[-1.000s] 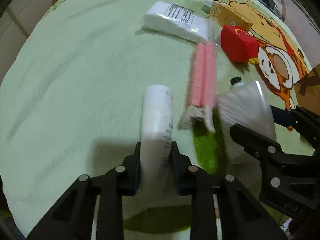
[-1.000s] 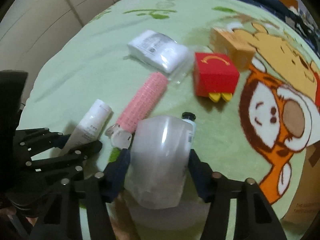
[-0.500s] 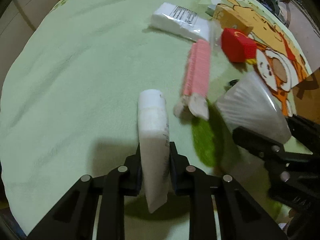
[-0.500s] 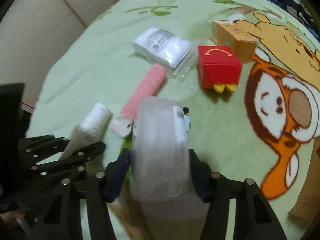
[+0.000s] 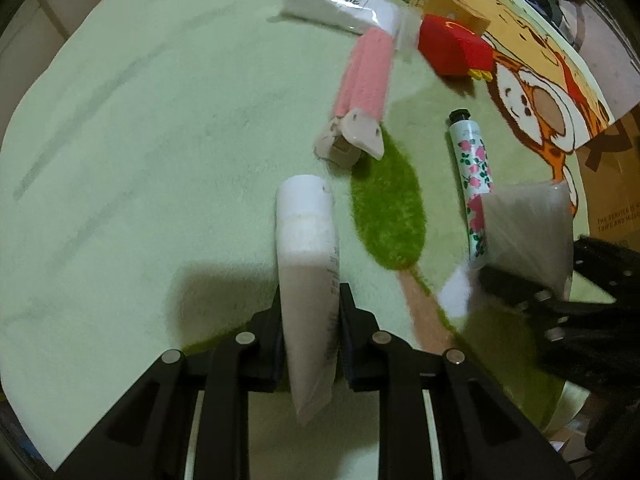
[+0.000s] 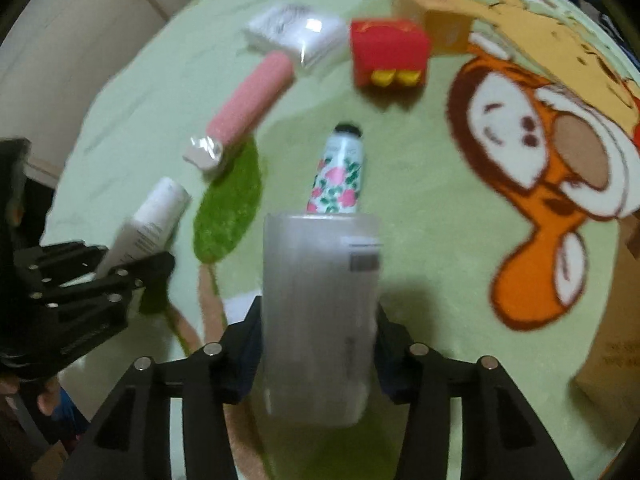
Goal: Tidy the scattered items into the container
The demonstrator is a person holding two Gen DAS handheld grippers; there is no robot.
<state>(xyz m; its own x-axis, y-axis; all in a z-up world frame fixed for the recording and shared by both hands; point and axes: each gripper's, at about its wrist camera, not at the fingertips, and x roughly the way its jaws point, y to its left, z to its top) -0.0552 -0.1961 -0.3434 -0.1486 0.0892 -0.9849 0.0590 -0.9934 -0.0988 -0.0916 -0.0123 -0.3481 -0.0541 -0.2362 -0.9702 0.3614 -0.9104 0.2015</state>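
My left gripper (image 5: 310, 304) is shut on a white tube (image 5: 308, 260), which hangs cap-down over the green blanket (image 5: 140, 140). A frosted translucent bottle (image 6: 320, 304) sits between the pads of my right gripper (image 6: 318, 320); the jaws are closing on it and the pads press its sides. The left wrist view shows that bottle (image 5: 528, 232) at the right edge. From the right wrist, the left gripper (image 6: 120, 272) and its tube (image 6: 152, 220) are at the left. On the blanket lie a floral tube (image 6: 338, 176) and a pink roller (image 6: 252, 100).
Farther back lie a white wrapped pack (image 6: 296, 30), a red box (image 6: 390, 50) and an orange box (image 6: 436, 20). A brown cardboard box (image 6: 616, 344) stands at the blanket's right edge. The floral tube (image 5: 472, 168) lies just beyond the frosted bottle.
The white tube has come up off the blanket in the left gripper. The right gripper has drawn back with the frosted bottle, uncovering the floral tube that lay behind it.
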